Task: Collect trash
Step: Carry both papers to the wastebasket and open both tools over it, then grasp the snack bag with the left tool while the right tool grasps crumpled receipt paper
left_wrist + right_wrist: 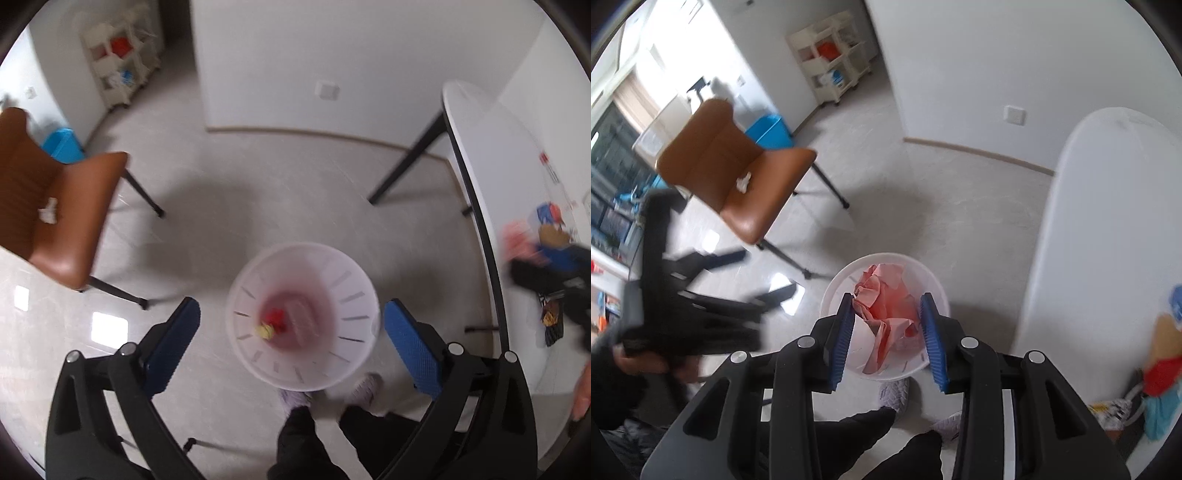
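Start at the left. A brown chair (pixel 70 206) stands on the floor, and a small white crumpled scrap (pixel 48 211) lies on its seat. A blue bin (pixel 62 144) sits behind the chair, and a cream shelf cart (pixel 118 62) stands far back by the wall.

Your left tool (pixel 291 345) hangs over the white trash basket (pixel 351 295). Its two blue pads are wide apart, with nothing between them. You look straight down into the basket from here. At the bottom lie a red scrap (pixel 276 318) and a yellow scrap (pixel 266 331), touching each other. The view is blurry, so you cannot tell more about them. Your feet in pale shoes (pixel 364 387) stand just beside the basket.

Your right tool (pixel 886 334) is closed on a pink crumpled paper (pixel 886 299). Both blue pads press on the paper from each side. The paper is held right above the basket (pixel 886 373), and its lower part hangs down inside the rim.

To the right stands the white table (pixel 491 147) with black legs. Near its edge lies a pile of mixed trash: a blue and red wrapper (pixel 548 214), something brown (pixel 552 233), and some small dark bits (pixel 552 321). They are blurred, so you cannot tell what each one is. In the right wrist view the same pile shows as red, brown and teal pieces (pixel 1161 373) at the table's near corner.
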`<state>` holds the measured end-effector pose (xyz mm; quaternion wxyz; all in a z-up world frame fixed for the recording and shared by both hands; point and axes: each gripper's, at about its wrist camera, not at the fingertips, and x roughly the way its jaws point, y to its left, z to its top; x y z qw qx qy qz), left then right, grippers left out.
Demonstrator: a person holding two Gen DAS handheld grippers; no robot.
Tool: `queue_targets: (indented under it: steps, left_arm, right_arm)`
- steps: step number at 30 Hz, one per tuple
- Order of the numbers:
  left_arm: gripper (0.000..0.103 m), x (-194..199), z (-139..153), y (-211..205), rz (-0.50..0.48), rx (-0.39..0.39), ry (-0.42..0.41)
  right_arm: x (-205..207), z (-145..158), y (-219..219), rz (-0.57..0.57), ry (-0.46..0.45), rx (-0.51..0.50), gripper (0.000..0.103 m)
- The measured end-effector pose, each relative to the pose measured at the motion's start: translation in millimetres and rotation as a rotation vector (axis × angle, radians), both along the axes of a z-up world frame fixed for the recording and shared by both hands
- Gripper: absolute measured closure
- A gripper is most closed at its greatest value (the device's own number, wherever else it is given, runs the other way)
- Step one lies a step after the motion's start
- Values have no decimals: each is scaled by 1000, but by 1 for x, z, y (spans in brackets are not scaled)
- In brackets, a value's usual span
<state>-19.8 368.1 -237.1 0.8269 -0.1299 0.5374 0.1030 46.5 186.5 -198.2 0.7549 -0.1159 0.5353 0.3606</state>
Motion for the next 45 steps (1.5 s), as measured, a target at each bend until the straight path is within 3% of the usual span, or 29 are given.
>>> queue_targets:
  steps: [2,4,9,13,19,25,36,42,45]
  left_arm:
    - [8,-9,12,12,31,22,-12]
    - [8,-19,23,21,58,32,-29]
    - [8,-29,44,30,93,39,-59]
    - [8,-28,60,22,70,46,-91]
    - [8,-13,81,-12,-27,48,-137]
    - [8,13,89,-64,-151,19,-165]
    - [8,58,89,-209,-538,-19,-184]
    - [8,70,57,-291,-752,-55,-144]
    - [8,78,33,-319,-799,-65,-81]
  right_arm:
    - [-3,-13,13,36,23,-24,52]
    - [-8,-25,25,57,22,-40,23]
    - [-13,-28,28,39,22,-64,13]
    - [-13,17,-3,-55,-46,12,2]
    - [-13,75,-64,-199,-160,58,2]
    - [-16,95,-130,-335,-205,64,2]
    - [-21,89,-279,-661,-214,18,2]
    - [-34,75,-349,-798,-178,-10,2]
    - [-38,68,-373,-836,-153,-7,2]
